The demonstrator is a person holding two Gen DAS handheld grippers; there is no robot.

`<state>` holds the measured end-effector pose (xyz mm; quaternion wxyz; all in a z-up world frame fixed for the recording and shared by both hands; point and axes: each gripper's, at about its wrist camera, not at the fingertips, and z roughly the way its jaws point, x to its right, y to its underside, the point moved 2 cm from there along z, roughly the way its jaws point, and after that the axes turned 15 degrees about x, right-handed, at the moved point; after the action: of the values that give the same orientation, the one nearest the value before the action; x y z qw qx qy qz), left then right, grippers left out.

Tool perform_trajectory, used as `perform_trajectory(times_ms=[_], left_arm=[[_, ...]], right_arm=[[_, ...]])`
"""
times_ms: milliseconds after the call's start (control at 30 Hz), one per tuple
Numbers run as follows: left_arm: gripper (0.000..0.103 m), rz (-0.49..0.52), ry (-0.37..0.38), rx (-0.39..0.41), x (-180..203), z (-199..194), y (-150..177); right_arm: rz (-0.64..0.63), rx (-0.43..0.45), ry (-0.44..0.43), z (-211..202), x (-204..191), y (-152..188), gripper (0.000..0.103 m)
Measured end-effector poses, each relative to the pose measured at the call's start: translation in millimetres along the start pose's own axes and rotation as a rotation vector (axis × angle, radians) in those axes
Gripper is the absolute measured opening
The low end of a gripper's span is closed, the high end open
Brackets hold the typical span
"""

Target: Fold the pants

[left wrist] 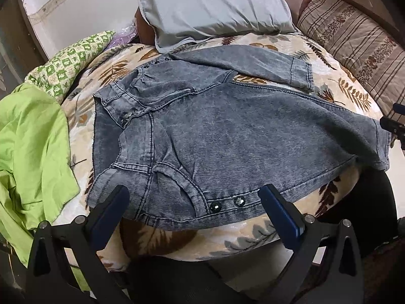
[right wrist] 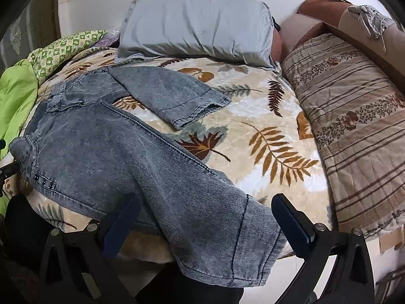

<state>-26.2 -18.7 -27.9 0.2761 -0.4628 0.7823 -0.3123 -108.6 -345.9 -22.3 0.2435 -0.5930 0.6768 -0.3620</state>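
Grey washed denim pants (left wrist: 215, 136) lie spread on a leaf-print blanket (left wrist: 349, 93), waistband to the left, legs splayed apart. The far leg (right wrist: 174, 96) angles toward the pillow; the near leg (right wrist: 202, 217) hangs its hem over the bed's front edge. My left gripper (left wrist: 195, 197) is open, its fingers either side of the near hip by the studs (left wrist: 227, 204). My right gripper (right wrist: 205, 207) is open, straddling the near leg's hem end. Neither holds cloth.
A grey pillow (left wrist: 215, 5) lies at the bed's head. A striped quilt (right wrist: 354, 126) lies along the right side. A bright green sheet (left wrist: 33, 157) and a green patterned cloth (left wrist: 71, 58) are bunched at the left.
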Motion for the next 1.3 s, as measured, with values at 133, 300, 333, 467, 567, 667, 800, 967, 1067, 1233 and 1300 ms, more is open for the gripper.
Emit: perform_trajectory(times_ms=[133, 300, 333, 467, 567, 667, 800, 967, 1067, 1233, 1300], left_arm=[[0.103, 0.002, 0.009, -0.008, 4, 3, 1], [0.103, 0.009, 0.015, -0.013, 9, 6, 0], [0.103, 0.007, 0.017, -0.013, 9, 6, 0], [0.103, 0.001, 0.022, -0.019, 10, 8, -1], [0.103, -0.002, 0.025, -0.018, 11, 9, -2], [0.103, -0.006, 0.028, -0.018, 11, 9, -2], [0.103, -0.013, 0.029, -0.022, 12, 11, -4], [0.103, -0.021, 0.02, -0.009, 12, 11, -5], [0.103, -0.031, 0.019, -0.015, 11, 13, -5], [0.103, -0.042, 0.028, -0.023, 11, 13, -6], [0.103, -0.042, 0.026, -0.023, 11, 14, -6]], right_arm=[[0.009, -0.003, -0.001, 4, 3, 1, 0.103], [0.023, -0.002, -0.005, 6, 5, 2, 0.103], [0.024, -0.003, -0.005, 7, 6, 2, 0.103], [0.036, 0.0, -0.006, 9, 7, 2, 0.103], [0.043, -0.002, -0.006, 11, 9, 1, 0.103], [0.047, -0.01, -0.006, 14, 9, 1, 0.103], [0.051, -0.012, -0.008, 16, 9, 1, 0.103], [0.052, -0.011, -0.008, 17, 10, 0, 0.103], [0.055, -0.015, -0.011, 18, 11, 0, 0.103], [0.064, -0.011, -0.012, 19, 13, 0, 0.103], [0.067, -0.009, -0.014, 19, 14, 0, 0.103]])
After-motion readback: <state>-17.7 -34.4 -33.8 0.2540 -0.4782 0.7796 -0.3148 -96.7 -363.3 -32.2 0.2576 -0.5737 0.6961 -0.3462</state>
